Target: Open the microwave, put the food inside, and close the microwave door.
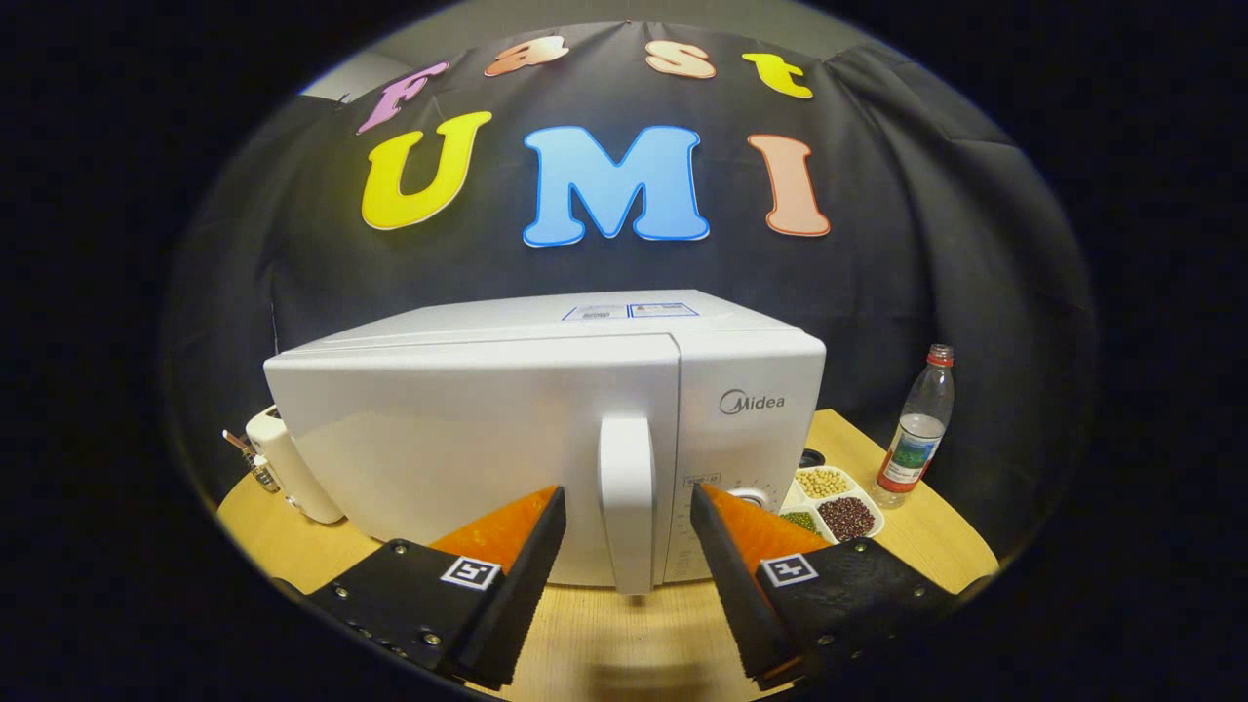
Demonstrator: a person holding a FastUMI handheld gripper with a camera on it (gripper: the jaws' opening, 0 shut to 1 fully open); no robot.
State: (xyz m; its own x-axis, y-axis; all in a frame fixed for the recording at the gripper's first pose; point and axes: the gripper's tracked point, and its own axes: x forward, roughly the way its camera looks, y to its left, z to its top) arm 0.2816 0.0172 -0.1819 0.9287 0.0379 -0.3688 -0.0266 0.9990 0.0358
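Gripper (626,507) jaws apart, straddling handle (626,502) of closed microwave (468,439) on tabletop (624,634), lined up for door pull

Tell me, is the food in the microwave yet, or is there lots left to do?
Lots left. Nothing looks done: the microwave door is shut. In hand: the gripper is open, with the door handle standing between its fingers, not squeezed. Left: pull the door open, put the food in, shut it. A divided dish of beans sits beside the microwave.
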